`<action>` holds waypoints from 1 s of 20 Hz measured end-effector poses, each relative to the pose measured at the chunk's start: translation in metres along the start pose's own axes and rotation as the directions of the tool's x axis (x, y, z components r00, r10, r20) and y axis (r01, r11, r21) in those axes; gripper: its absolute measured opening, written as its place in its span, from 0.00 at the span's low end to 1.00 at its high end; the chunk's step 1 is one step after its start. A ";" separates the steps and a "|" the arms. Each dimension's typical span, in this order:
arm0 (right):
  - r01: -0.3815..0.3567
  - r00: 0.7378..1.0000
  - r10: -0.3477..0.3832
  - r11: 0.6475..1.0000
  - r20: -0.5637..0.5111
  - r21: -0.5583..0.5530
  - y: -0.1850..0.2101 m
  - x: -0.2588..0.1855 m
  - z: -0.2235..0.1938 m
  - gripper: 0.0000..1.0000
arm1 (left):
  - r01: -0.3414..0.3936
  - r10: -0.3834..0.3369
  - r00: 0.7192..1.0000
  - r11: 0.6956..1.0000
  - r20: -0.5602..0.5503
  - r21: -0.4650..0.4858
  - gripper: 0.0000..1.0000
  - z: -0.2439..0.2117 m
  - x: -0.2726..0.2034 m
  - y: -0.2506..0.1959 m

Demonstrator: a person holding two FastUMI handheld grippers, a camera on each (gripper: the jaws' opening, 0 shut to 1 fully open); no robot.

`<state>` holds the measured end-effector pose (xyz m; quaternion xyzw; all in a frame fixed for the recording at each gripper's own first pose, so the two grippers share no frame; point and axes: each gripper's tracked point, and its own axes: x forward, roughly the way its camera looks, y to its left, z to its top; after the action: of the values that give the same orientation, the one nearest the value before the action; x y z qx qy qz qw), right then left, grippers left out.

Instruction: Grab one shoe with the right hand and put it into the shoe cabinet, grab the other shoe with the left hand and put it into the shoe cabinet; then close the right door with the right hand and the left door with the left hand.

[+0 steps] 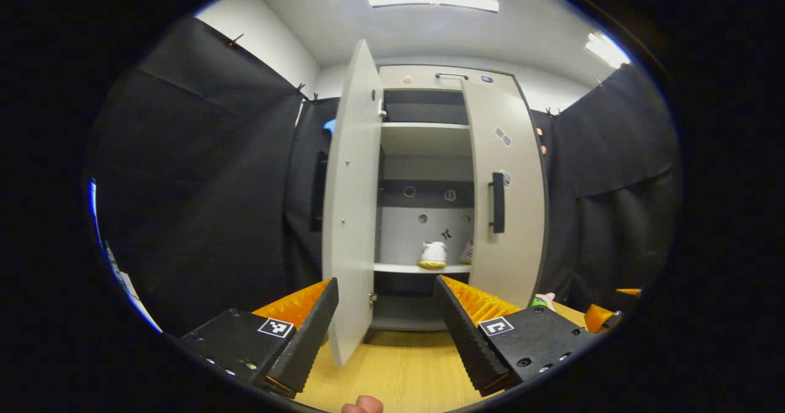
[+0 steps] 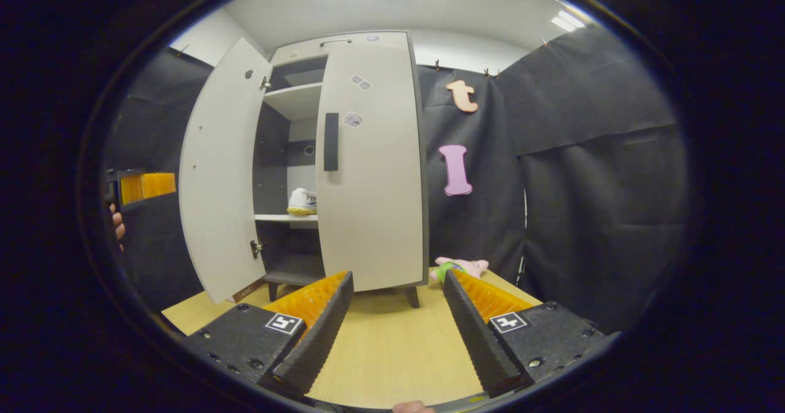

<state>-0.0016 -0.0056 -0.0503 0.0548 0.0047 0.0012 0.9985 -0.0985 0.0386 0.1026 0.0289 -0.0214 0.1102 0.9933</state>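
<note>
Jaws on both the left gripper (image 1: 386, 321) and right gripper (image 2: 398, 321) are apart and empty, shoes (image 1: 433, 254) look shelved in the cabinet (image 2: 368, 38), right door (image 2: 371, 167) looks shut, so only the left door (image 1: 352, 204) is left.

**Left door stands open in your path; right door shut**

In the left gripper view, the open left door (image 1: 352, 204) stands edge-on just ahead of the left gripper (image 1: 386, 321), between its fingers. Right of it, a gap leads to the shelf (image 1: 405, 268), where a shoe (image 1: 433, 254) sits at the far side. The closed right door (image 2: 371, 167) blocks the cabinet's right half. The wooden floor (image 2: 386, 339) ahead of you lies open; a pink toy (image 2: 460, 268) lies by the cabinet's right foot.
</note>
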 end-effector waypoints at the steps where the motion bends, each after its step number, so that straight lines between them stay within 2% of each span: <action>1: -0.004 1.000 0.004 1.000 0.000 0.003 0.000 0.000 0.000 0.96 | -0.047 0.047 0.999 0.999 0.014 0.011 0.95 0.009 0.006 0.021; 4: -0.013 1.000 0.013 1.000 -0.002 0.013 0.003 0.001 -0.001 0.96 | -0.141 0.140 0.989 0.990 0.042 0.022 0.95 0.025 0.032 0.074; 8: -0.017 1.000 0.017 1.000 -0.004 0.013 0.004 0.004 0.000 0.96 | -0.189 0.187 0.981 0.982 0.050 0.029 0.95 0.039 0.071 0.112; 13: -0.012 1.000 0.012 1.000 -0.006 0.020 0.004 0.010 0.002 0.96 | -0.205 0.204 0.979 0.979 0.026 0.021 0.95 0.047 0.127 0.141; 18: -0.001 1.000 0.001 1.000 -0.009 0.013 0.002 0.015 0.004 0.96 | -0.173 0.173 0.985 0.985 -0.009 0.009 0.95 0.044 0.162 0.148; 20: 0.006 1.000 -0.006 1.000 -0.006 0.006 0.000 0.018 0.006 0.96 | -0.139 0.139 0.990 0.990 -0.009 -0.004 0.95 0.048 0.166 0.146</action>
<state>0.0163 -0.0060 -0.0443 0.0578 0.0081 -0.0015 0.9983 0.0298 0.2137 0.1659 0.0245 -0.0191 0.1791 0.9833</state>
